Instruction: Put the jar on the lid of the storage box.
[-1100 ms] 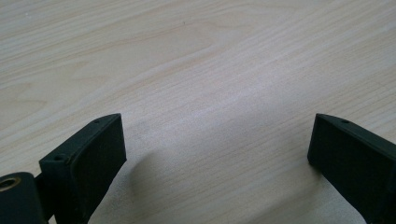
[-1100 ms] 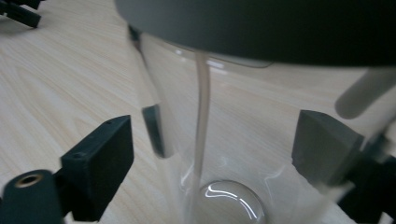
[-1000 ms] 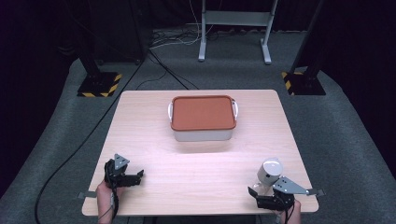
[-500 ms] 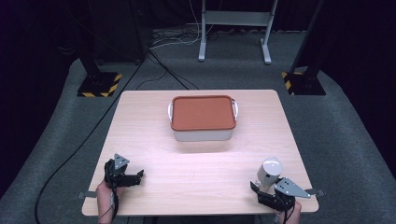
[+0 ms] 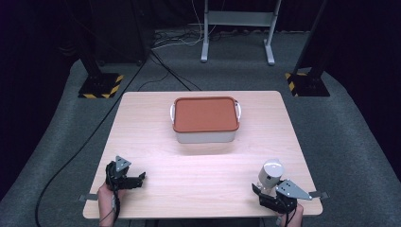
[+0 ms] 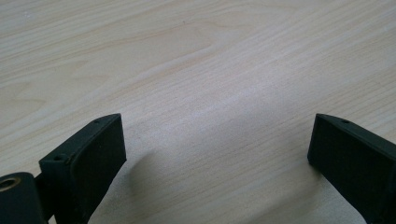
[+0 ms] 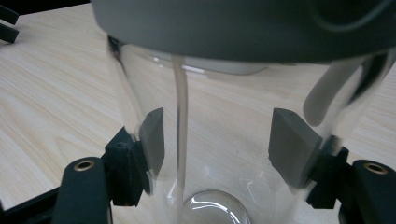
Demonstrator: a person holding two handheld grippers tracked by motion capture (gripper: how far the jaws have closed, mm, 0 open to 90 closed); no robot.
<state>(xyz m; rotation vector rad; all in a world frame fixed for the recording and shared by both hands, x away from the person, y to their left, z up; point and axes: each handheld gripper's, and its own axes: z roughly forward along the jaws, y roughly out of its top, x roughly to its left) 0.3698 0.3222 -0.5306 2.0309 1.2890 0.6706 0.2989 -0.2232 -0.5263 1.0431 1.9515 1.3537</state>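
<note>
Clear plastic forms the wall of the bottle (image 7: 224, 154), which stands upright between the jaws of the right gripper (image 7: 217, 144); both pads press on its sides, one on each flank, so the grip is closed on the bottle low on its body. These jaws have just been closing, with the bottle between them. A grey lid (image 7: 243, 28) caps the bottle above the jaws, a pale straw (image 7: 180, 140) runs down inside just beside one pad, and a grey loop (image 7: 327, 93) hangs from the lid above the other pad. From the high view, the bottle (image 5: 270, 176) rises directly ahead of the right gripper (image 5: 265, 190), touching it, near the table's (image 5: 198, 184) near edge on the person's right. The left gripper (image 6: 217, 154) has its jaws wide apart, with bare wood between them and nothing held. From above, the left gripper (image 5: 138, 178) sits low over the table at the near edge on the person's left, well apart from the bottle and from the right gripper. Farther ahead of both grippers, between them in line and well apart from each, stands a white box (image 5: 205, 136) with a rust-red lid (image 5: 205, 113) closed on top.
</note>
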